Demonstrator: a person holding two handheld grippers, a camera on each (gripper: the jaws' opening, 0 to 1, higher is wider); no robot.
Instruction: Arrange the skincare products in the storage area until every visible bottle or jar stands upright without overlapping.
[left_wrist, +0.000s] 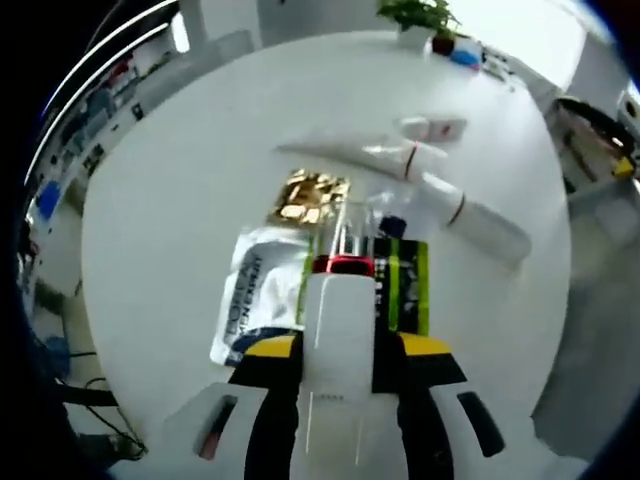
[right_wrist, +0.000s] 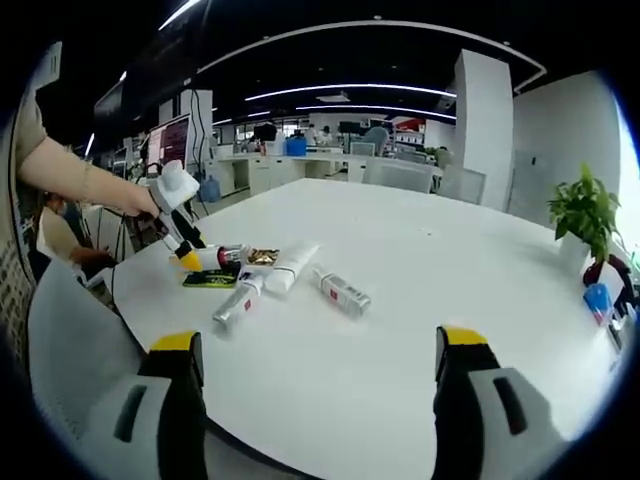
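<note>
My left gripper (left_wrist: 345, 345) is shut on a white bottle (left_wrist: 340, 300) with a red band and a clear cap. In the right gripper view a hand holds that gripper (right_wrist: 200, 258) at the table's left, with the bottle (right_wrist: 225, 256) lying sideways just above the sachets. Under it lie a silver sachet (left_wrist: 255, 290), a gold sachet (left_wrist: 310, 197) and a green-black sachet (left_wrist: 405, 280). Beyond lie two white tubes (left_wrist: 370, 152) (left_wrist: 480, 220) and a small white bottle (left_wrist: 432, 127), all on their sides. My right gripper (right_wrist: 320, 370) stands open and apart, over the table's near edge.
The round white table (right_wrist: 420, 250) has wide free room on its right half. A potted plant (right_wrist: 583, 210) and a blue item (right_wrist: 598, 298) stand at its far right edge. Desks and chairs fill the office behind.
</note>
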